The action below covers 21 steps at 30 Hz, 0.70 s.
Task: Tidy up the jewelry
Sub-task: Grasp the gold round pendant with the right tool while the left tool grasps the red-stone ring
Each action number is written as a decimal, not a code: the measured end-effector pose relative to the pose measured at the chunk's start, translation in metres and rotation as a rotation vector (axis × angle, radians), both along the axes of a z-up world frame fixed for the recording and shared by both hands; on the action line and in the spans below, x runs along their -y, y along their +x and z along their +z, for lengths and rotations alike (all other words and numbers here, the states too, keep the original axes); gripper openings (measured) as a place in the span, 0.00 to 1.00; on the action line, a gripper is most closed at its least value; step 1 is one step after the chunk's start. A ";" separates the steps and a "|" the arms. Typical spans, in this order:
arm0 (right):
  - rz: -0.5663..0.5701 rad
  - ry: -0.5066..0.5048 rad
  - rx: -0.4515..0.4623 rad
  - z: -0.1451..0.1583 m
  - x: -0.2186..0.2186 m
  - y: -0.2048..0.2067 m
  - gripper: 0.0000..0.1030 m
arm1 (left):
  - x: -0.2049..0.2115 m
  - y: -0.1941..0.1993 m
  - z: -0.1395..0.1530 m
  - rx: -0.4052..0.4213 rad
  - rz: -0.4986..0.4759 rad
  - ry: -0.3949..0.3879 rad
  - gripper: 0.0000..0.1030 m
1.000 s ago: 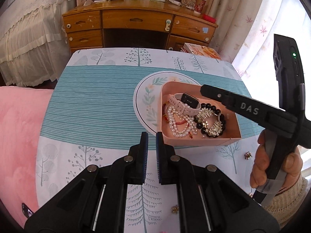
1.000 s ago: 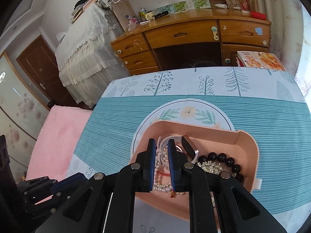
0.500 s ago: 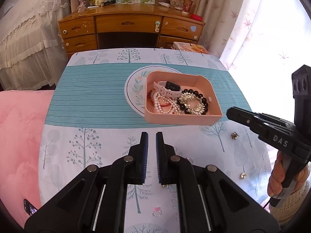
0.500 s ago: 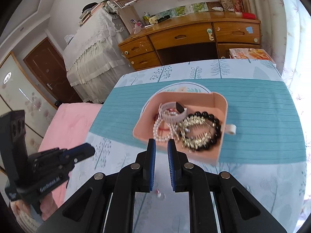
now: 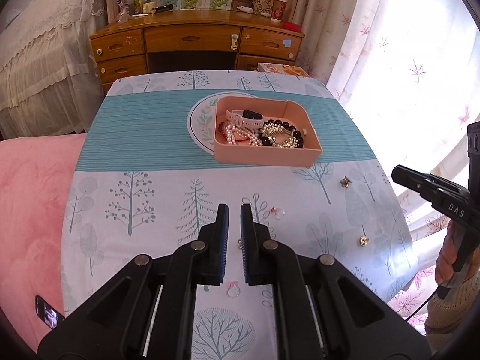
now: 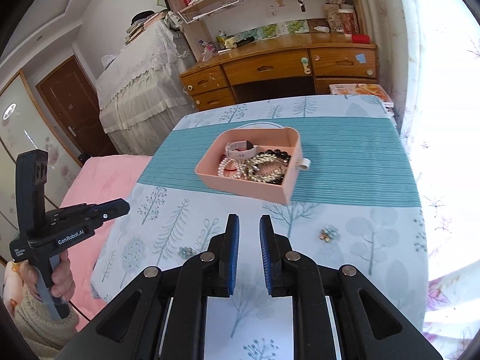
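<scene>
A pink tray on the teal stripe of the tablecloth holds a white watch, pearls and a black bead bracelet. Loose pieces lie on the near cloth: a red-stone ring, a gold earring, a gold stud, a pink-bow ring, a brooch and a blue flower piece. My left gripper is shut and empty above the near cloth. My right gripper hovers well short of the tray, its jaws opening with nothing between them.
A round plate lies under the tray. Pink bedding borders the table's left side, with a phone on it. A wooden desk stands beyond the far edge, and a curtain hangs at the right.
Both grippers have drawn back from the tray toward the table's near edge, so the loose pieces have come into view. The right gripper's jaws have parted a little.
</scene>
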State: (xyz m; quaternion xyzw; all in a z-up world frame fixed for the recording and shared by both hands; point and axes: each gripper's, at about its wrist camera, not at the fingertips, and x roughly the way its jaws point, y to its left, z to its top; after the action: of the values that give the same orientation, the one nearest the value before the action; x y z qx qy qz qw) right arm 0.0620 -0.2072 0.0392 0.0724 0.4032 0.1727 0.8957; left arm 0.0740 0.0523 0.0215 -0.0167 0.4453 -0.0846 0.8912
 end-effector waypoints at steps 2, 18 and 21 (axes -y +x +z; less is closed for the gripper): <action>-0.018 -0.010 0.001 -0.001 0.012 -0.011 0.20 | 0.001 -0.006 -0.006 -0.007 -0.001 0.001 0.05; -0.019 -0.107 -0.151 -0.100 0.043 -0.070 0.25 | -0.021 -0.049 -0.108 -0.165 0.035 -0.072 0.05; -0.021 -0.133 -0.156 -0.117 0.047 -0.075 0.35 | -0.021 -0.053 -0.116 -0.184 0.017 -0.100 0.05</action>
State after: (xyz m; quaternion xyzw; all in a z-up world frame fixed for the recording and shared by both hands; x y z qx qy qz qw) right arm -0.0130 -0.2544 -0.0774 0.0304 0.4814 0.1301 0.8662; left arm 0.0209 0.0730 -0.0941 -0.0728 0.5202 -0.0974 0.8454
